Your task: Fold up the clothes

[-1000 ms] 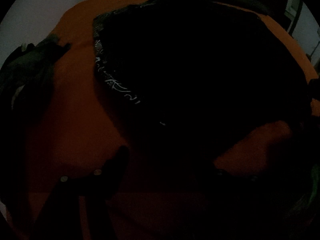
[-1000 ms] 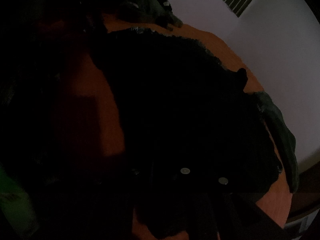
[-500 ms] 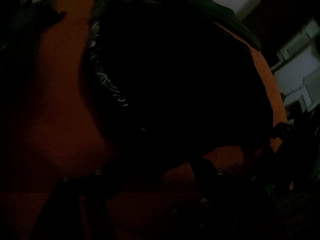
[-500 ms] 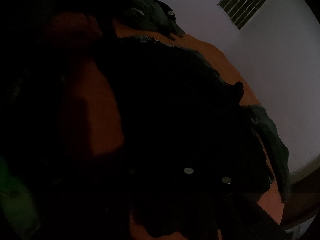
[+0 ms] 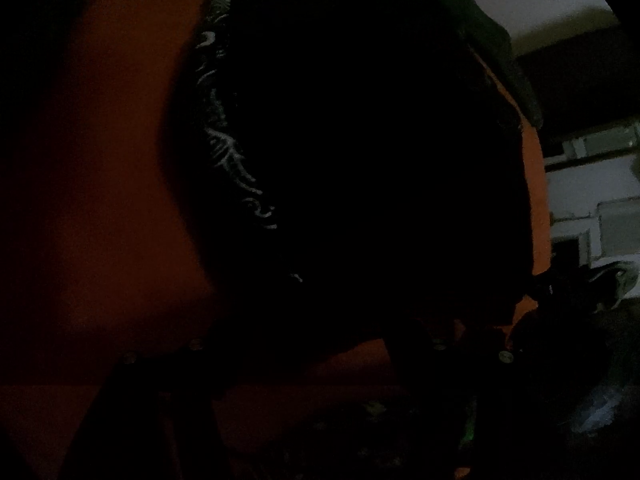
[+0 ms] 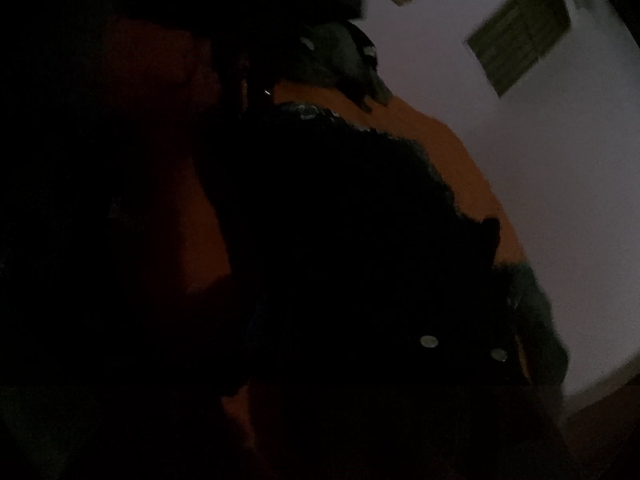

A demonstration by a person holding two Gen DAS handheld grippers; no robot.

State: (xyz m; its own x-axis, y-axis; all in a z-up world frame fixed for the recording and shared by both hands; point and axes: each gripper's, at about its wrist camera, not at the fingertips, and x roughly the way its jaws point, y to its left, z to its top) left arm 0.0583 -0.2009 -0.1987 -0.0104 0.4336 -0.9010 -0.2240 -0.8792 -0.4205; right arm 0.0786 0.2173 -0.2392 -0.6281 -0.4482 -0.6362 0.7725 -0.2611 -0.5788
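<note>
A: Left wrist view first. Where is the cloth?

B: A black garment (image 5: 380, 152) lies spread over the middle and right of the orange counter (image 5: 120, 168). Its left edge carries a pale swirling print and curves from the far side down toward the near middle.

A: Any open room?

B: A broad bare strip of orange to the left of that edge, and a thin orange sliver along the right rim. A grey-green garment (image 5: 492, 48) lies along the far right edge.

A: And the left claw (image 5: 316, 344)?

B: Too dark; only the screws on each finger show, set wide apart, with the garment's near hem between them. I cannot tell whether it pinches anything.

A: Right wrist view?

B: The black garment (image 6: 352, 248) fills the centre. Bare orange shows left of it and along the far right rim by the pale wall (image 6: 560, 184). The right claw (image 6: 360, 356) is lost in shadow over the near hem; its state cannot be told.
</note>
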